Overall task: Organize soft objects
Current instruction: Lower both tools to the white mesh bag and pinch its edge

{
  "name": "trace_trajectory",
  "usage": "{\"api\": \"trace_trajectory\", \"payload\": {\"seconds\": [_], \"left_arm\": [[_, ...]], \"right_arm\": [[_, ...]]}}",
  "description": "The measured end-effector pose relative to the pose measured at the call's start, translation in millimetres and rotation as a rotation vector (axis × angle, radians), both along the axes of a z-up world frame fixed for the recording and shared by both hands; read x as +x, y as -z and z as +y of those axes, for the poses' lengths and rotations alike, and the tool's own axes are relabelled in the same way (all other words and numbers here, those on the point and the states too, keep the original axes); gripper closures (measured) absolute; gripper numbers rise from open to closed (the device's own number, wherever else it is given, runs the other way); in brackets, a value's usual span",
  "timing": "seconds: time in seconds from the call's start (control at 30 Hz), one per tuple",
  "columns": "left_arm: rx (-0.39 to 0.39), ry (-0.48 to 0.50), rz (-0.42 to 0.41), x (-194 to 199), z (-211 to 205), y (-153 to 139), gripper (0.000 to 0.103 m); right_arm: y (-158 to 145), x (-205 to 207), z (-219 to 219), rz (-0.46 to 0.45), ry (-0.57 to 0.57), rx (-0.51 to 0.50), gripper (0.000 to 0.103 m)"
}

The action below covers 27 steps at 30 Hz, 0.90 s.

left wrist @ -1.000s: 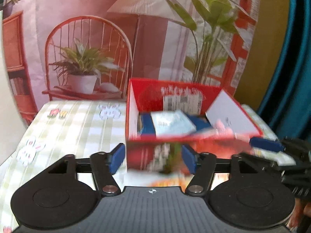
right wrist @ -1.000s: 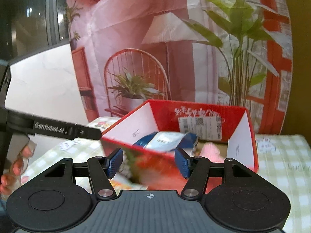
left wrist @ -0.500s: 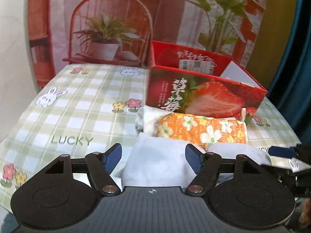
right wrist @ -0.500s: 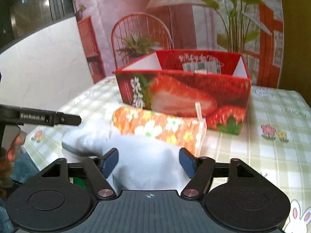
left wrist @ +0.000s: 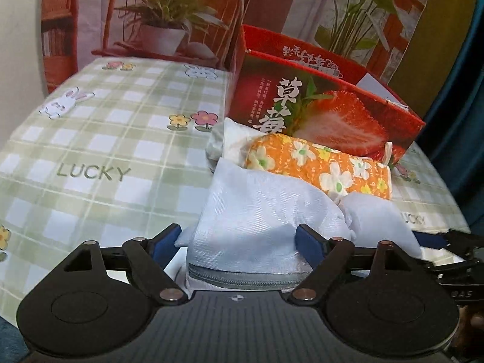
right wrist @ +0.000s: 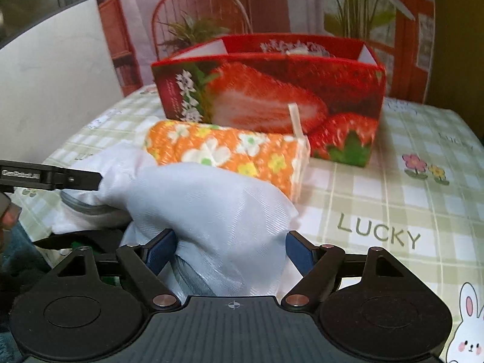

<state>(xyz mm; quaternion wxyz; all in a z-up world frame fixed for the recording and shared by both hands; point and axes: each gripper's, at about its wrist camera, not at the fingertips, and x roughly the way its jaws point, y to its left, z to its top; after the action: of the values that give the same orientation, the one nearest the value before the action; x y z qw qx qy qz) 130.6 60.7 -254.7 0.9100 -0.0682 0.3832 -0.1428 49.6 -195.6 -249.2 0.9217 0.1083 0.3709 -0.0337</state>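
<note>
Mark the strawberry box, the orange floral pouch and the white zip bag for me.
strawberry box (right wrist: 272, 103): right wrist view, front printed wall.
orange floral pouch (left wrist: 320, 166): left wrist view, middle of its top side.
white zip bag (left wrist: 254, 211): left wrist view, fabric just ahead of the zipper.

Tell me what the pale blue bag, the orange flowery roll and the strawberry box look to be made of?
Pale blue bag: thin woven fabric, slightly shiny, with fine ribbing and a grey zip. Orange flowery roll: soft printed cloth, matt, probably cotton. Strawberry box: glossy printed cardboard with plain white inner flaps.
</note>
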Motion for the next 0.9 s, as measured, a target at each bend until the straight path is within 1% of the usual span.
{"api": "trace_trajectory", "payload": {"seconds": [0.07, 0.2, 0.33, 0.4, 0.53, 0.6, 0.67, 0.77, 0.9], "left_arm": [[-0.03, 0.009, 0.004, -0.2, 1.1, 1.5, 0.018], [-0.057, 0.035, -0.015, -1.7, -3.1, -0.2, 0.018], [-0.035, 0.076, -0.017, -4.2, -13.3, 0.7, 0.014], [-0.031, 0.085, -0.01, -3.8, -14.9, 2.1, 0.013], [-0.048, 0.082, 0.012, -1.6, -12.8, 5.5, 0.013], [-0.062, 0.079, 0.025, -0.9, -11.8, 7.1, 0.013], [-0.057, 0.082, 0.027, -1.2, -13.0, 7.6, 0.013], [-0.052, 0.093, 0.025, -1.4, -15.0, 7.7, 0.016], [-0.065, 0.106, 0.026, -0.4, -15.5, 9.1, 0.025]], "right_arm": [[5.2, 2.2, -1.3, 0.011, 0.001, 0.005, 0.029], [8.8, 5.1, -0.7, 0.015, 0.0, 0.005, 0.032], [7.7, 5.6, -0.5, 0.009, -0.009, 0.009, 0.041], [7.5, 5.0, 0.1, 0.008, -0.015, 0.014, 0.044], [5.9, 4.1, 0.6, -0.003, -0.027, 0.028, 0.051], [4.9, 3.5, 2.0, -0.011, -0.041, 0.036, 0.052], [4.3, 3.6, 4.5, -0.015, -0.058, 0.039, 0.054], [2.8, 3.9, 8.0, -0.022, -0.083, 0.04, 0.055], [2.1, 4.5, 8.8, -0.028, -0.091, 0.045, 0.057]]}}
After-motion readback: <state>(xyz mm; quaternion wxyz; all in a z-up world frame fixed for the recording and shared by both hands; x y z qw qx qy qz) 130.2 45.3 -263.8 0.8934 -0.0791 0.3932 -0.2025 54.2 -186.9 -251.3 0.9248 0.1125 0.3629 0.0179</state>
